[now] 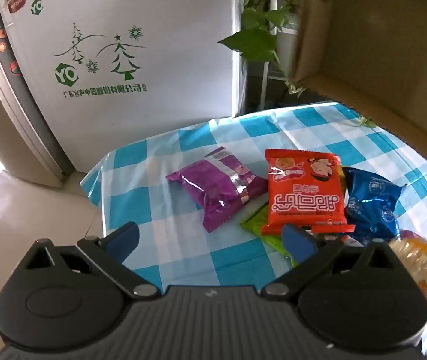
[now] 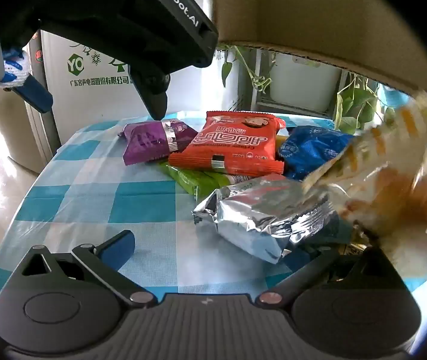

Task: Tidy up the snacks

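Note:
Snack packs lie on a blue-checked tablecloth (image 1: 183,255): a purple pack (image 1: 216,190), a red pack (image 1: 303,192), a blue pack (image 1: 372,204) and a green pack (image 1: 261,225) under the red one. My left gripper (image 1: 210,240) is open and empty above the near table edge. In the right wrist view the purple (image 2: 150,144), red (image 2: 234,147), blue (image 2: 312,150), green (image 2: 195,180) and a silver pack (image 2: 261,216) show. My right gripper (image 2: 213,249) is open; its right finger is hidden behind the silver pack. A blurred orange-and-clear bag (image 2: 387,180) is at the right.
A cardboard box (image 1: 378,45) stands at the back right of the table. A white fridge (image 1: 117,45) with green tree prints stands behind the table, with potted plants (image 1: 261,30) beside it. The left gripper's body (image 2: 123,30) hangs over the table's far left.

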Demonstrator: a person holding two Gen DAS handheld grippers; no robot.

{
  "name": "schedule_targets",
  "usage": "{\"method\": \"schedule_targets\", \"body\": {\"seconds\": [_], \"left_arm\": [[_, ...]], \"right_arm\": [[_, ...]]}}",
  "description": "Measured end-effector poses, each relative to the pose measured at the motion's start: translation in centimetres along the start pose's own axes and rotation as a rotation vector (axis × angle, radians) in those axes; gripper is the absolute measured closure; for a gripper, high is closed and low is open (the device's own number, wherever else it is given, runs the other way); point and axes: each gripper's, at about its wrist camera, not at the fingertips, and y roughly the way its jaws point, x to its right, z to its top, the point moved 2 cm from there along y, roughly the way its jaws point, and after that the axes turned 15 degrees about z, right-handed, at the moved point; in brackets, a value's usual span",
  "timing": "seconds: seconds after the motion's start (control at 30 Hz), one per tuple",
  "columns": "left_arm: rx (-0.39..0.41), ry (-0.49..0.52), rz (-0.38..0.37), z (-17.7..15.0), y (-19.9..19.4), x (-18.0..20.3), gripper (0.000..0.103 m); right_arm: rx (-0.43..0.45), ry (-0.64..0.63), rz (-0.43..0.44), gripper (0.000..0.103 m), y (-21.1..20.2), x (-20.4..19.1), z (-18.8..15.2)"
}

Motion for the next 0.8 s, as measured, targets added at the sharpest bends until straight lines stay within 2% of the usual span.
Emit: {"method": "schedule_targets", "body": {"seconds": [0.13, 0.17, 0.8], "left_arm": [[0.031, -0.002, -0.015, -0.1, -0.5, -0.5, 0.002], [0.011, 0.015, -0.003, 0.1, -0.4, 0.0, 0.002], [0.036, -0.028, -0.051, 0.2, -1.4, -0.3, 0.002]], "right_arm": [[0.000, 0.000, 0.000, 0.000, -0.2, -0.1, 0.0], [-0.016, 0.003, 0.003, 0.000, 0.2, 0.1, 0.0], [-0.005, 0.002, 0.000, 0.000, 0.0, 0.1, 0.0]]}}
